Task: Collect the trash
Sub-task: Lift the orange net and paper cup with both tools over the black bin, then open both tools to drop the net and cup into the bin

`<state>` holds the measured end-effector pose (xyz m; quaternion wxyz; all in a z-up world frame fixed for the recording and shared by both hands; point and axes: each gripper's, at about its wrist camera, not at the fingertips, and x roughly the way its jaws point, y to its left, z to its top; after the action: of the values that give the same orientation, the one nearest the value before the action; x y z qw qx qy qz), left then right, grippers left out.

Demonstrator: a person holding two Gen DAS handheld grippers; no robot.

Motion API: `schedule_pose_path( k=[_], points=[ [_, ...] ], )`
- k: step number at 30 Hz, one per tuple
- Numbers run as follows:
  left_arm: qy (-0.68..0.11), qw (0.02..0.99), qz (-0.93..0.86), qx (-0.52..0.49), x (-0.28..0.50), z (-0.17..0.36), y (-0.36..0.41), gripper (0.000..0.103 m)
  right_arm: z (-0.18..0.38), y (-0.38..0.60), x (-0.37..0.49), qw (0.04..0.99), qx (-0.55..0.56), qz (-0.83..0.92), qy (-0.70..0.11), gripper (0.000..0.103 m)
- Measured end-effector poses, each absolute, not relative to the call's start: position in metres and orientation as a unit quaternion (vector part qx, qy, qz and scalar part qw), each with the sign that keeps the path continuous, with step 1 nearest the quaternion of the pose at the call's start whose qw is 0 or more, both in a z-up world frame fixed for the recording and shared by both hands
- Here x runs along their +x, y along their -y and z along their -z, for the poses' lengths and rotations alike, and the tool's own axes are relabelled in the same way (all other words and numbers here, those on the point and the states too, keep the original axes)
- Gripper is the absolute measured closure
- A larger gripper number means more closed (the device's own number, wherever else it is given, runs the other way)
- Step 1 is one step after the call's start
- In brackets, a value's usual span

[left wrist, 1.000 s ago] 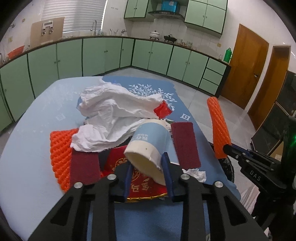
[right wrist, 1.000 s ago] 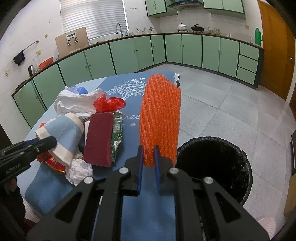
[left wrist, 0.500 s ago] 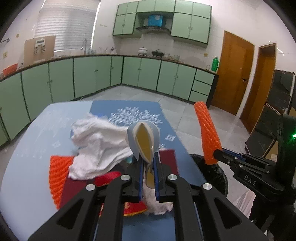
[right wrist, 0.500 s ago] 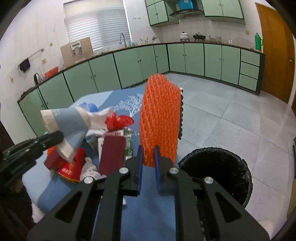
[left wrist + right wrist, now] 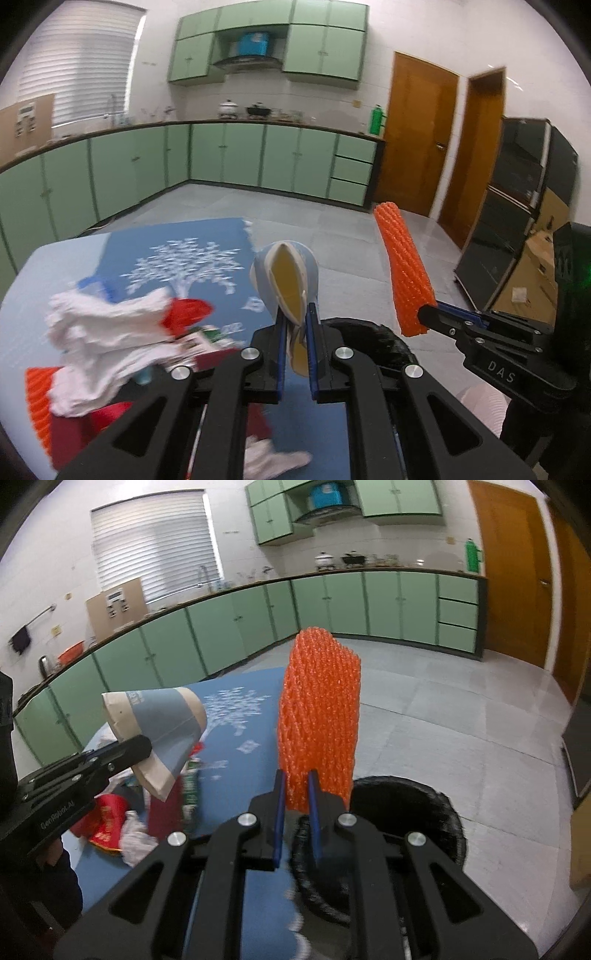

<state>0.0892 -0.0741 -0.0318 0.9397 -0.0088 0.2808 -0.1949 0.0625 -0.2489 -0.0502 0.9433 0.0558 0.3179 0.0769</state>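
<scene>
Both grippers have lifted: left gripper (image 5: 295,343) pinches the flattened paper cup (image 5: 286,280), mouth forward; right gripper (image 5: 295,812) clamps the orange foam net (image 5: 319,720), upright beyond its fingers.

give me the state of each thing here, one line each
left gripper: shut on the paper cup
paper cup: squashed flat, lifted off the table
right gripper: shut on the orange foam net
orange foam net: held upright, above the bin's near edge
trash bin: open, black liner
table: littered with tissues and wrappers
</scene>
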Motion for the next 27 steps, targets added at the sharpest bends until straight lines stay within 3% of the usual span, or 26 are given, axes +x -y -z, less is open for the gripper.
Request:
schedule_pose_path(
  k=[19,24,26,27],
  points=[
    [-0.354,0.901,0.249,0.012,0.156,0.096,0.173,0.092,0.122,0.332,0.084,0.925,0.089,0.007,-0.371,0.092],
    [-0.369,0.893,0.258,0.010,0.167,0.103,0.185,0.074,0.135,0.342,0.104,0.918,0.092,0.011,-0.386,0.088],
    [-0.375,0.891,0.257,0.002,0.171,0.104,0.184,0.067,0.141,0.346,0.110,0.916,0.093,0.014,-0.391,0.079],
    [-0.375,0.891,0.256,0.000,0.172,0.103,0.182,0.061,0.145,0.347,0.112,0.914,0.094,0.017,-0.394,0.066]
  ],
)
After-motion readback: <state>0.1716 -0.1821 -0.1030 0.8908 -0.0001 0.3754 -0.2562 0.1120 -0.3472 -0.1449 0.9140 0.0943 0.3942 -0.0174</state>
